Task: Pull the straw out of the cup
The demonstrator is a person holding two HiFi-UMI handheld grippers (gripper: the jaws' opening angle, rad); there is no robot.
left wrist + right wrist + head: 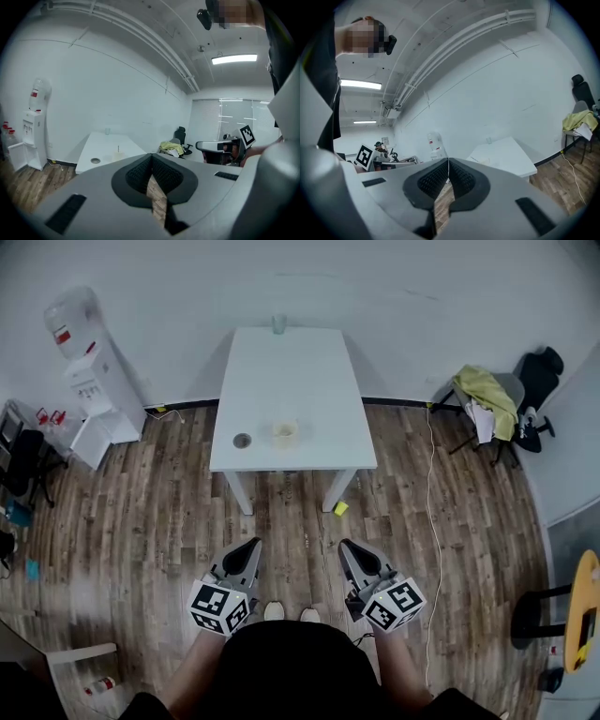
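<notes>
While I stand back, cup: on the desk, straw in it, well apart from me.
Jaws: left gripper and right gripper both closed, holding nothing.
Risk: closed jaws may knock the light cup over.
Cause: opening too late, cup not steadied.

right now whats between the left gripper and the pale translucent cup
Head view: only wood-plank floor and the white table's front edge separate left gripper from cup.

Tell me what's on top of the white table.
A pale cup holding a straw, a round grey object, and a glass at the far edge. The cup's contents are hidden.
</notes>
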